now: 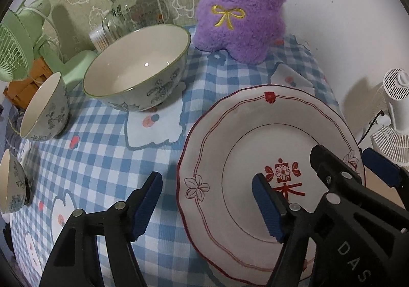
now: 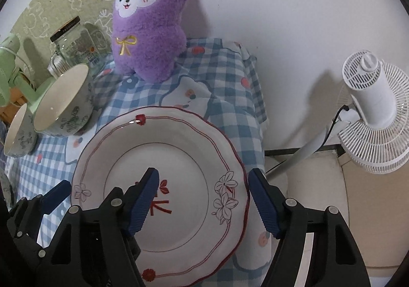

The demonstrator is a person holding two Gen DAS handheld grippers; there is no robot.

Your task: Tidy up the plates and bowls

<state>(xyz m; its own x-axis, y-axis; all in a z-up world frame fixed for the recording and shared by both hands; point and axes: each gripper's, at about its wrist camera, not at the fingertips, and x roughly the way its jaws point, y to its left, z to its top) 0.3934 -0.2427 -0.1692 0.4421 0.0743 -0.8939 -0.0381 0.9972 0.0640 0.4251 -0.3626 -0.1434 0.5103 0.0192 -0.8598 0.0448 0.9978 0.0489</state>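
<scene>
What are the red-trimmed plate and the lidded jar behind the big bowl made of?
Plate: looks like glazed ceramic, glossy white with printed red lines and a highlight near the far rim. Jar: clear glass, see-through with reflections; its dark lid looks like metal, though I can't be sure.

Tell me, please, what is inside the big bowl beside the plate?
The big bowl looks empty: its plain cream inside shows only a glint of light. In the right wrist view, its near wall hides the bottom, so only the left wrist view shows the whole inside.

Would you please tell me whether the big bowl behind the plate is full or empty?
Empty: the big bowl shows only its bare cream inside with a light glint, nothing in it.
</scene>
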